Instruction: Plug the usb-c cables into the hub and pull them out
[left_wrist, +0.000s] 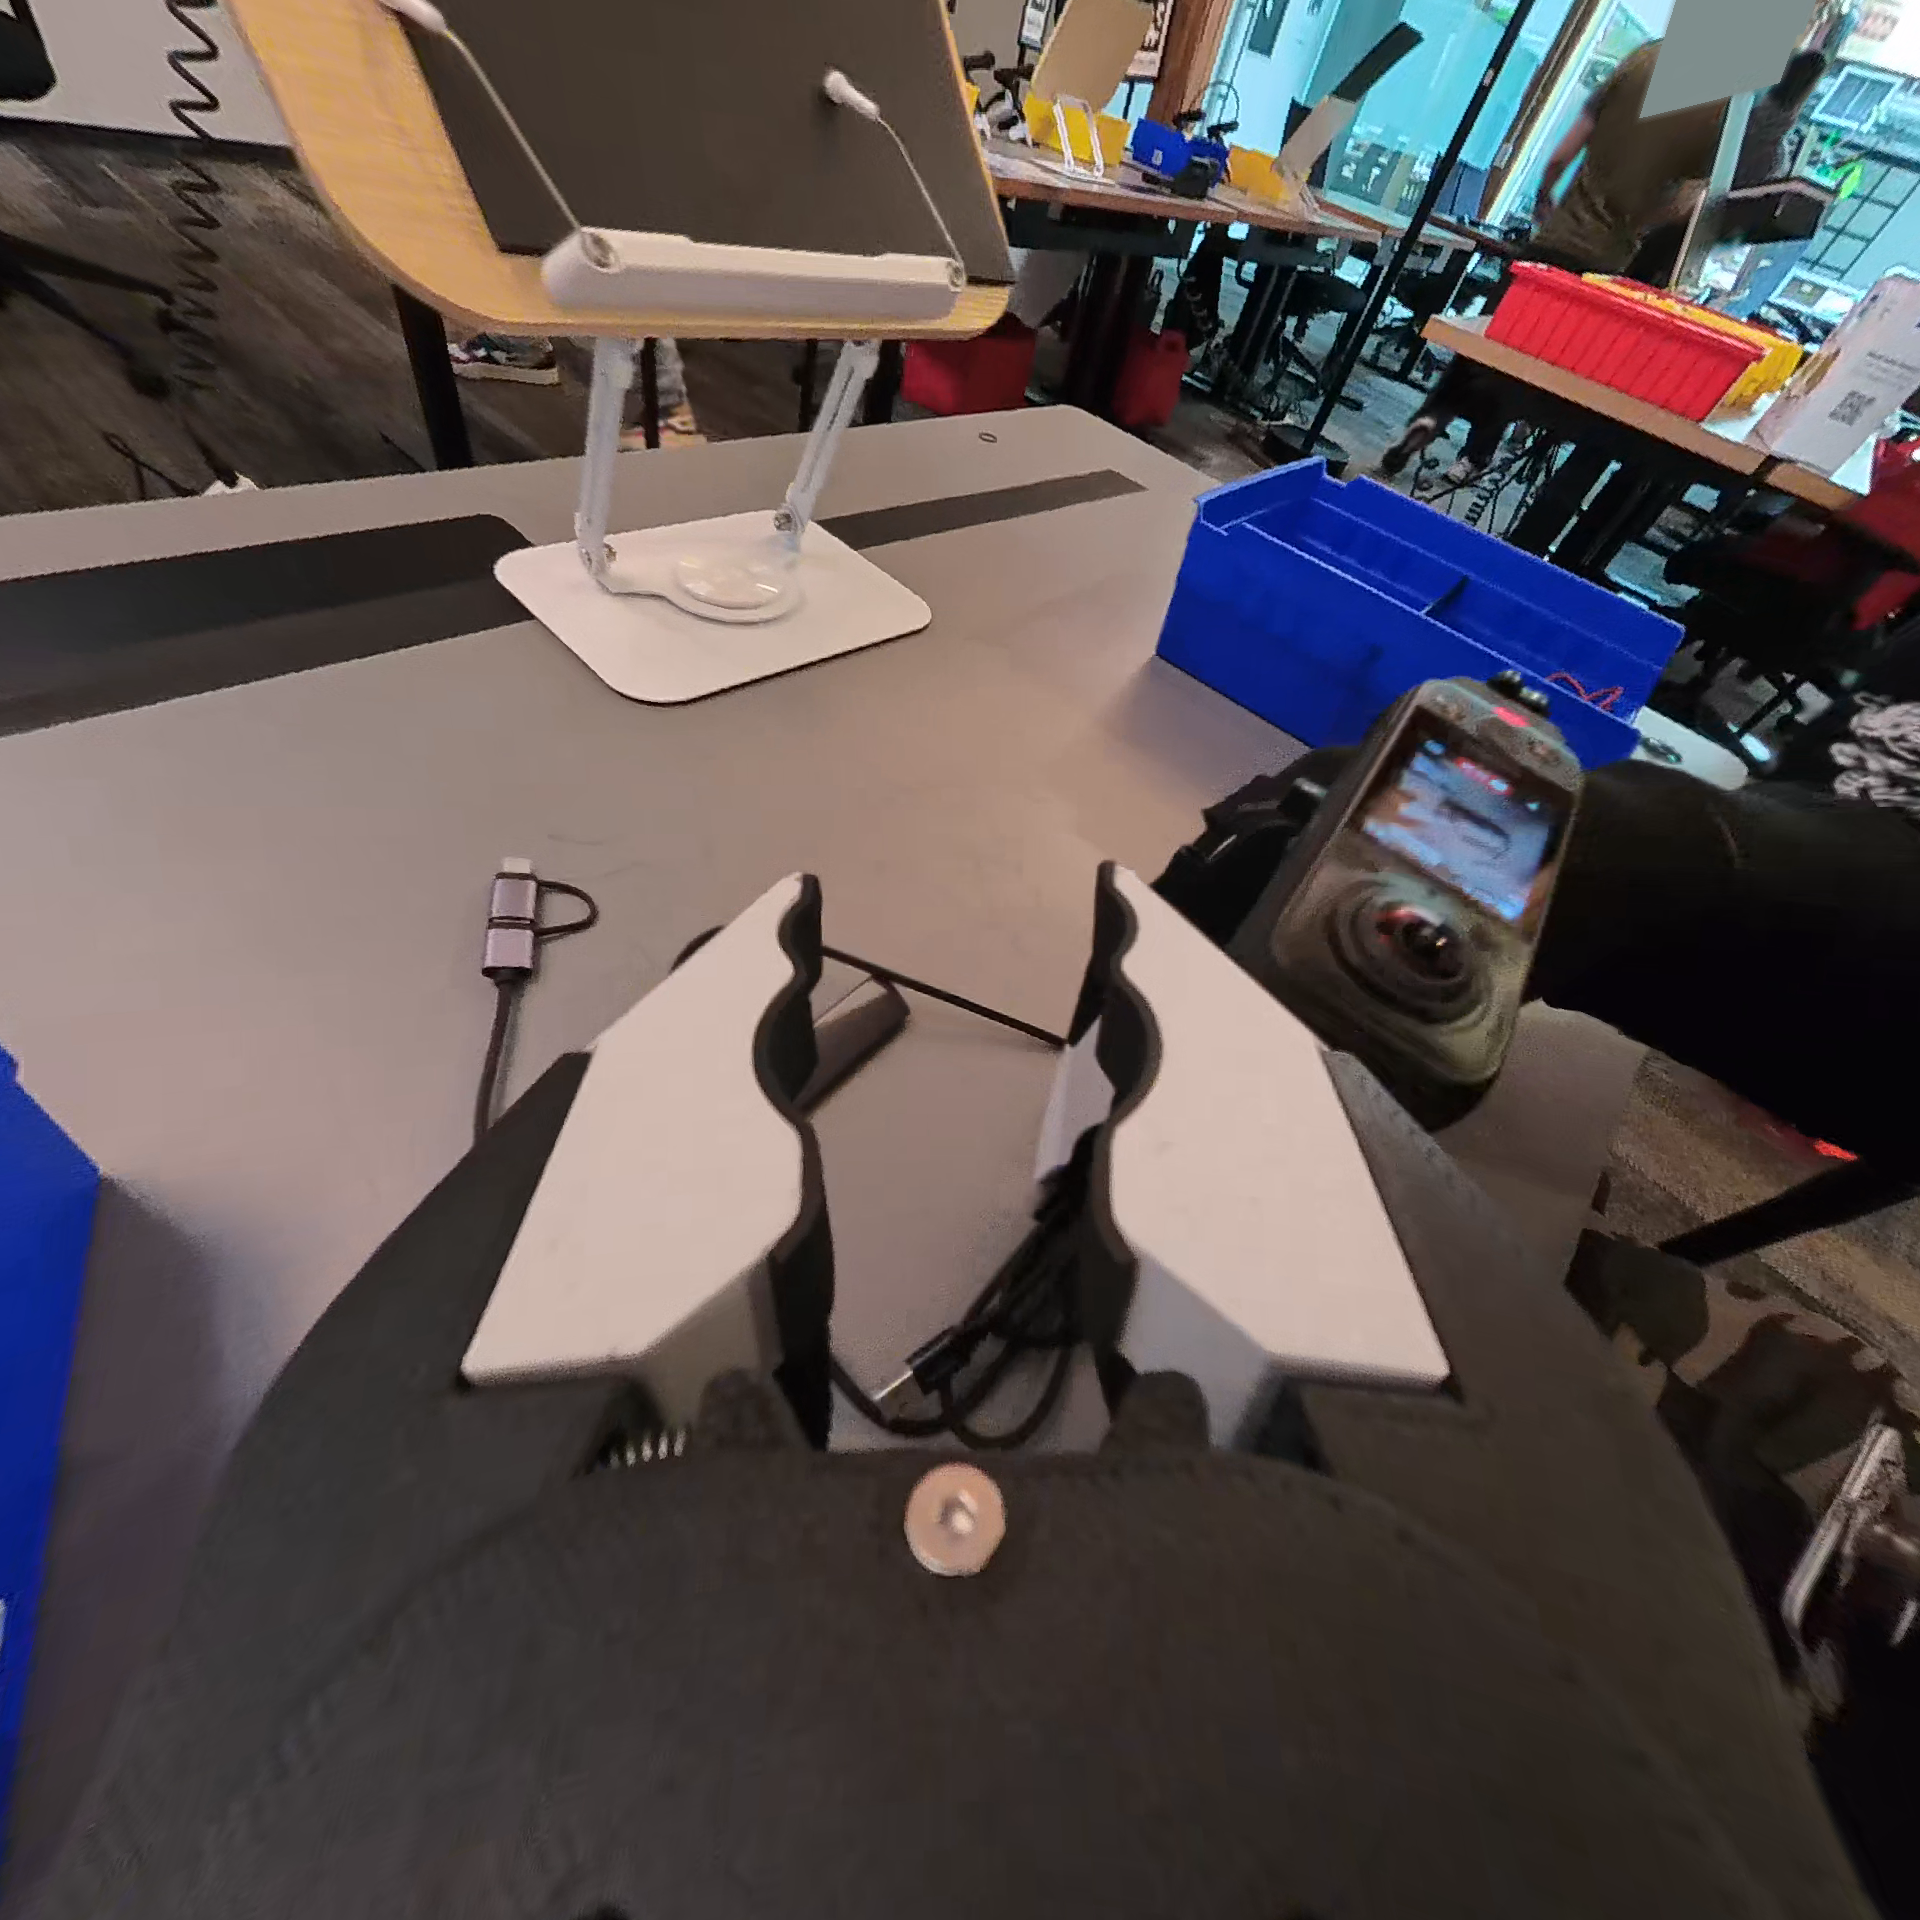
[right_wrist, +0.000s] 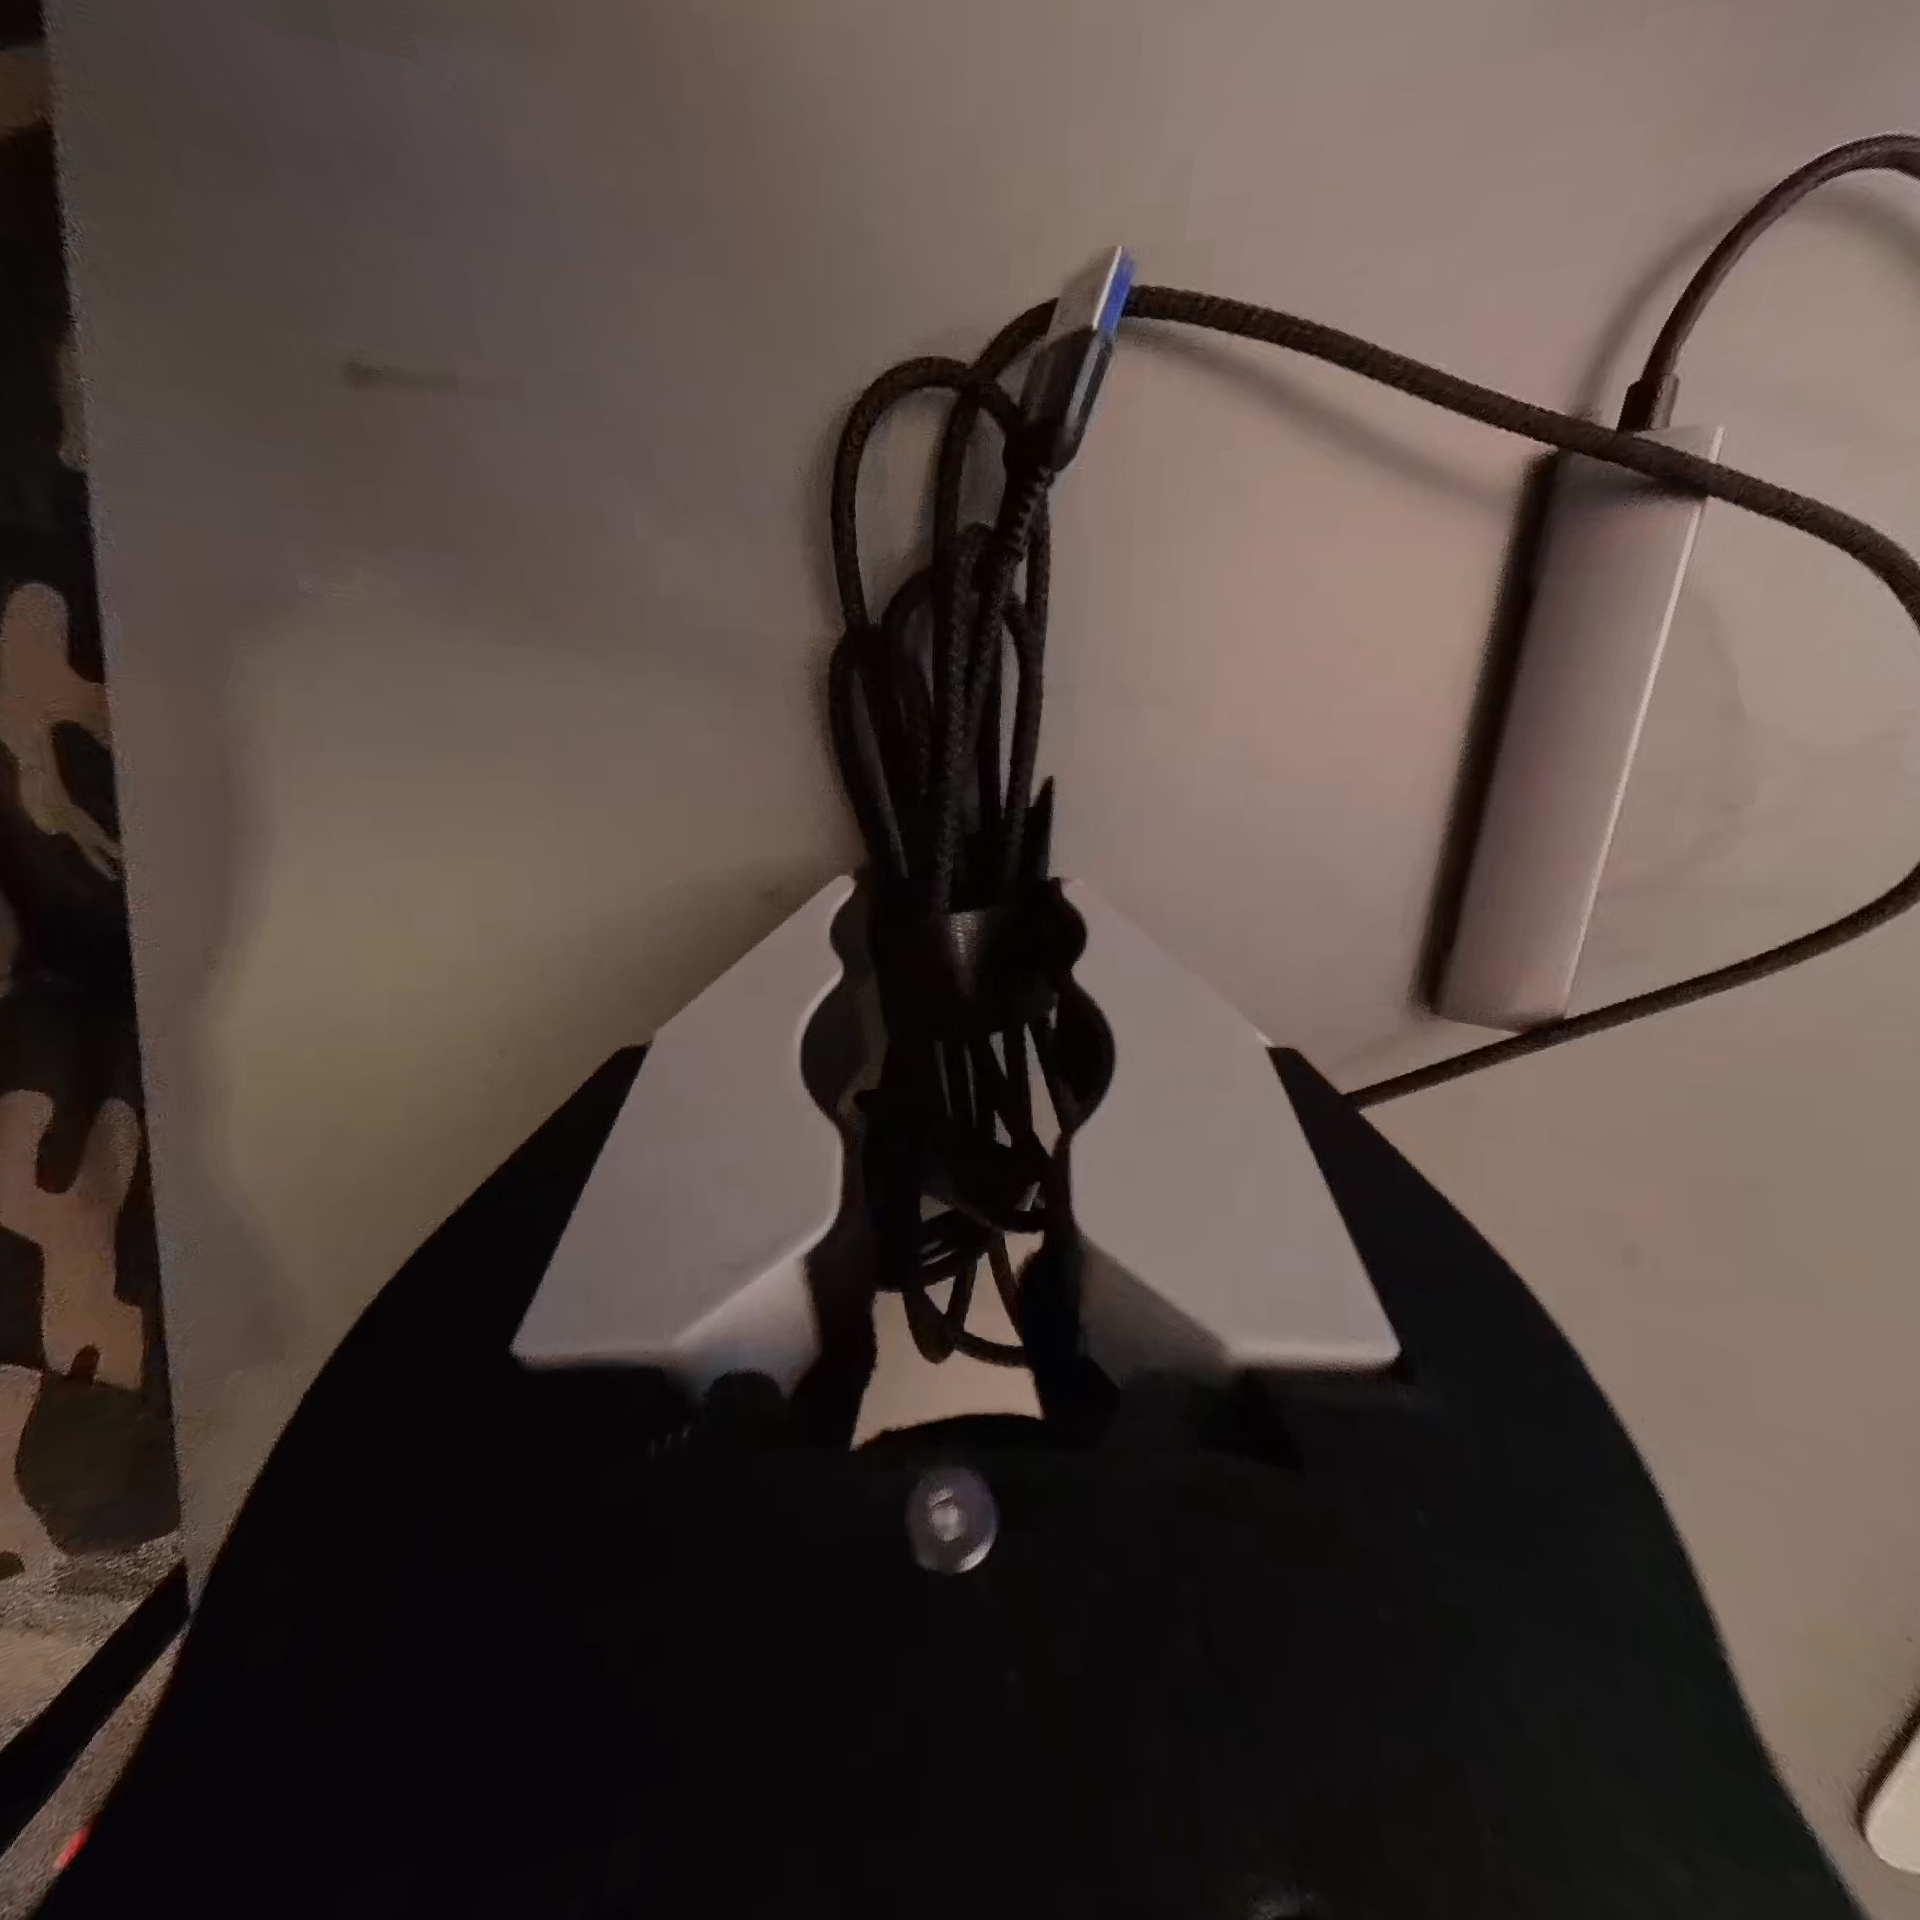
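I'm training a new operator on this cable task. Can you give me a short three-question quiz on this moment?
1. True or false: the right tool is shut on the bundled black cable.
2. The left tool is: A open, B shut.
3. What colour is the bin at the table's far right, seen from the left wrist view?

Key: 1 true; 2 A; 3 blue.
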